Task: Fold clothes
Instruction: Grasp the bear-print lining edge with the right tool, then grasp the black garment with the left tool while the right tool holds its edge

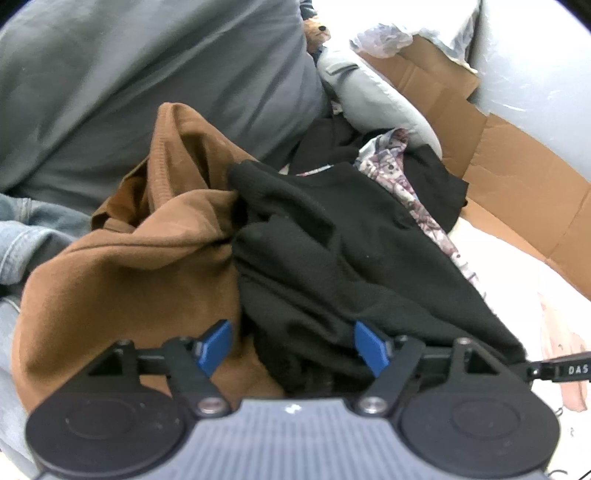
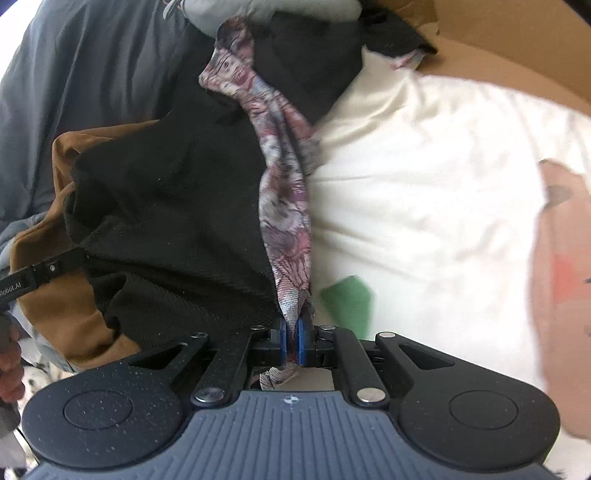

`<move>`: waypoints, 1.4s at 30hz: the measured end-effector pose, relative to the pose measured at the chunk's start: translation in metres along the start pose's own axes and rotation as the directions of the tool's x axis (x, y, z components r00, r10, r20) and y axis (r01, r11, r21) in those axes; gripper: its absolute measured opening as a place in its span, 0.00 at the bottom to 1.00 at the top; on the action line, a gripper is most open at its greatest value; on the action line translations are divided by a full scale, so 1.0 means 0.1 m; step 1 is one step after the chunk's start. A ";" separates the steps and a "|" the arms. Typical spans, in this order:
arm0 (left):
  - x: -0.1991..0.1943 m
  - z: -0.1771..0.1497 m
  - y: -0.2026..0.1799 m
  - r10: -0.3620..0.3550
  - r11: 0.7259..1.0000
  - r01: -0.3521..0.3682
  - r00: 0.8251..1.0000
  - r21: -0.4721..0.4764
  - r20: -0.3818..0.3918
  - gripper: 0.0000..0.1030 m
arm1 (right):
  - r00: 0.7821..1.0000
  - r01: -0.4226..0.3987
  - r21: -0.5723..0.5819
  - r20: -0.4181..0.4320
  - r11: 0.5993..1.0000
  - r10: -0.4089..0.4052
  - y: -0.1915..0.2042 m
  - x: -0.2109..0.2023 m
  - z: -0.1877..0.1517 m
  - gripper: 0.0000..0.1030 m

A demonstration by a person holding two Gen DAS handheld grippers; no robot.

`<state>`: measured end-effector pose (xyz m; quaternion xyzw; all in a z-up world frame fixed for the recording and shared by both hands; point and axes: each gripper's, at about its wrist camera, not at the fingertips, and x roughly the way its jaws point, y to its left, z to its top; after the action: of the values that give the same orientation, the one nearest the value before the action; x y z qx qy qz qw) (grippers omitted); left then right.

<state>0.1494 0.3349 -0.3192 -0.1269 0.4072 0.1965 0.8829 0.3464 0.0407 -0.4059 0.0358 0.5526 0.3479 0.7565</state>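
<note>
Behind the clothes pile, flattened brown cardboard [image 1: 517,177] leans against a pale wall, and a large grey cushion or duvet [image 1: 147,81] fills the upper left of the left wrist view; what the pile itself lies on is hard to make out, though a white sheet [image 2: 424,177] spreads to its right. Only a scrap of a small furry toy [image 1: 317,31] peeks out at the top, its shape unclear. A green patch [image 2: 349,301] on the sheet is blurred and cannot be identified, and a peach-coloured cloth [image 2: 561,277] is cut off at the right edge.

The left gripper [image 1: 291,349] tilts down over the heap, its blue fingers [image 1: 216,347] wide apart with nothing pinched; a fold of the black knit sweater [image 1: 351,236] lies loosely between them. The right gripper [image 2: 291,341] also slopes down, its fingers closed tight on the end of a patterned floral garment [image 2: 284,206], which stretches taut away from it in a narrow twisted band across the pile's right edge. A bare hand [image 2: 9,362] shows at the far left border.

The brown sweatshirt [image 1: 129,266] is thick, soft jersey with a ribbed hem, bunched left of the black knit. Faded denim [image 1: 26,229] is mostly hidden beyond it.
</note>
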 end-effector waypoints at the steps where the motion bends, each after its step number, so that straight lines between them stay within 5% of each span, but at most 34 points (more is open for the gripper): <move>1: 0.00 0.01 -0.01 -0.009 1.000 0.009 1.000 -0.001 -0.002 0.79 | 1.000 0.012 -0.005 0.003 1.000 -0.012 -0.03 -0.05 0.00 0.03; 14: 0.04 0.06 -0.18 -0.068 0.998 0.068 0.998 0.000 -0.001 0.85 | 0.971 0.238 -0.055 0.043 0.970 -0.236 -0.72 -0.81 0.06 0.03; 28: 0.11 0.11 -0.48 -0.138 0.989 0.138 0.990 0.044 0.010 0.85 | 0.873 0.486 -0.054 0.082 0.872 -0.481 -1.60 -1.54 0.22 0.03; 34: 0.12 0.19 -0.68 -0.181 0.982 0.178 0.983 0.069 0.027 0.83 | 0.805 0.592 -0.011 0.055 0.806 -0.591 -1.88 -1.68 0.20 0.03; 42: 0.36 0.26 -1.03 -0.226 0.966 0.223 0.974 0.130 0.007 0.82 | 0.793 0.605 0.068 0.032 0.793 -0.608 -1.96 -1.75 0.11 0.20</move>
<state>0.2346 0.2615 -0.3234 -0.1128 0.3922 0.0702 0.9102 0.4254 -0.2032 -0.3458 -0.1138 0.5242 0.0710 0.8409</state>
